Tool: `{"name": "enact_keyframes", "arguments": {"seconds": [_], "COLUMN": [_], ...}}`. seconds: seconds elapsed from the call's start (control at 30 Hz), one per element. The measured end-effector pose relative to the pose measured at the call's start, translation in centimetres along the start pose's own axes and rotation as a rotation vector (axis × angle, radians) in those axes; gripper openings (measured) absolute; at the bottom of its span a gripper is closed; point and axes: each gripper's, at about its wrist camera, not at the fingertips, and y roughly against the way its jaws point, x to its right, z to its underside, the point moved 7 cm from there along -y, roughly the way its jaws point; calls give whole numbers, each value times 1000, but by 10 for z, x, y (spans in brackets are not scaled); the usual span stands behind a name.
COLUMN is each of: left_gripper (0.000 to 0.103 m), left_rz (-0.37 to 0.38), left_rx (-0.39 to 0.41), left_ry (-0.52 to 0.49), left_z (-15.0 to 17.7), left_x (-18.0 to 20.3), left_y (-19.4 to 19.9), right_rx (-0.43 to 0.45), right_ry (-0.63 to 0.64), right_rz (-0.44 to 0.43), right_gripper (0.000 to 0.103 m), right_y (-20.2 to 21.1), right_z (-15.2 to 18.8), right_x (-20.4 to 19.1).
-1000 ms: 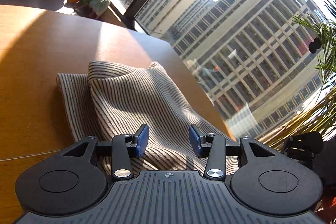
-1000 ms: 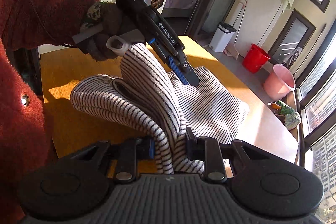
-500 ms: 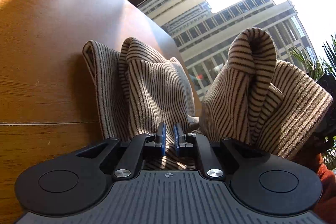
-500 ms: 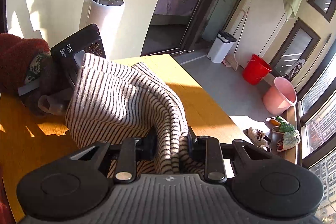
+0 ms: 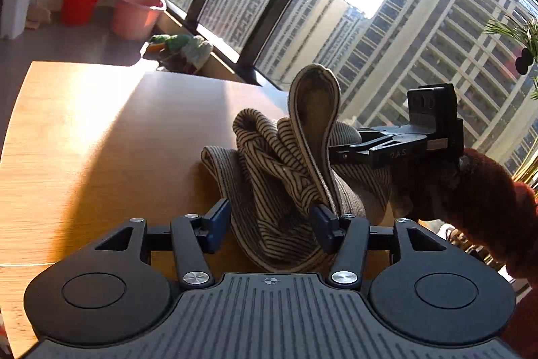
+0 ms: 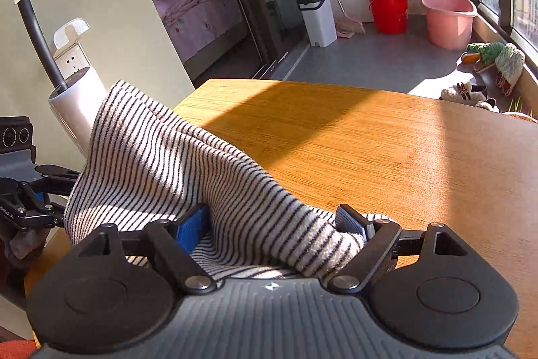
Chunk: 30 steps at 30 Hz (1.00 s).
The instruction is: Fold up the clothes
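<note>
**Softly bunched: a striped knit that droops wherever it is not held**

Clearly both tools have their fingers spread. The left gripper (image 5: 270,221) stands with its blue pads apart, and the cream-and-dark striped knit garment (image 5: 285,177) lies loosely in the gap, touching the right-hand pad but not pinched. The right gripper (image 6: 274,229) is likewise spread wide, with a fold of the same garment (image 6: 175,164) draped across the gap between its pads rather than clamped.

Outward from the fingers, the garment sits in a rumpled heap on the light wooden table (image 5: 101,137), near the table's close edge; one banded hem or cuff stands up in a loop above the pile. In the left wrist view the right gripper's black body (image 5: 403,143) lies just beside the heap, held by a hand in a rust-red fleecy sleeve (image 5: 487,190).

Judging by its sagging folds, the knit is light, soft and limp, and it probably stretches. It should not slip from rubbery pads, but any unheld part will likely collapse. The firmer banded edges and corners look like the best places to pinch, one per gripper, well apart, so the cloth can be drawn flat before folding. Grabbing the bunched middle risks catching several layers.
</note>
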Motion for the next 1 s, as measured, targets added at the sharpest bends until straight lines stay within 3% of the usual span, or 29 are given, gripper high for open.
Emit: {"name": "enact_keyframes", "arguments": {"seconds": [0.07,0.13,0.23,0.3,0.37,0.43,0.47,0.6,0.77,0.83,0.93,1.0], "left_gripper": [79,83,72,51,48,42,42,45,47,47,53,58], "left_rz": [54,75,-24,-77,-93,-99,-114,-200,-290,-277,-131,-65], "left_rx": [64,84,7,-23,-19,6,17,21,40,104,158,146], "left_ry": [-37,-81,-132,-126,-77,-30,-19,-4,-52,-93,-163,-233], "left_z": [-23,-39,-32,-26,-24,-28,-30,-31,-39,-48,-65,-67], "left_x": [18,36,52,48,35,19,10,-22,-27,-6,40,69], "left_y": [8,-5,-53,-76,-85,-79,-76,-68,-50,-24,-14,-26], "right_rx": [19,39,109,178,241,226,216,131,142,145,154,169], "right_ry": [5,16,61,90,109,162,190,175,144,135,51,-22], "right_rz": [6,18,62,103,153,254,306,346,352,355,308,264], "right_gripper": [82,82,82,81,70,46,44,40,41,42,43,43], "right_y": [2,5,22,40,60,65,67,43,33,32,35,39], "right_z": [0,-1,-8,-13,-16,-7,-2,23,31,34,33,31], "right_x": [0,-2,-8,-12,-12,-9,-7,5,14,17,24,30]}}
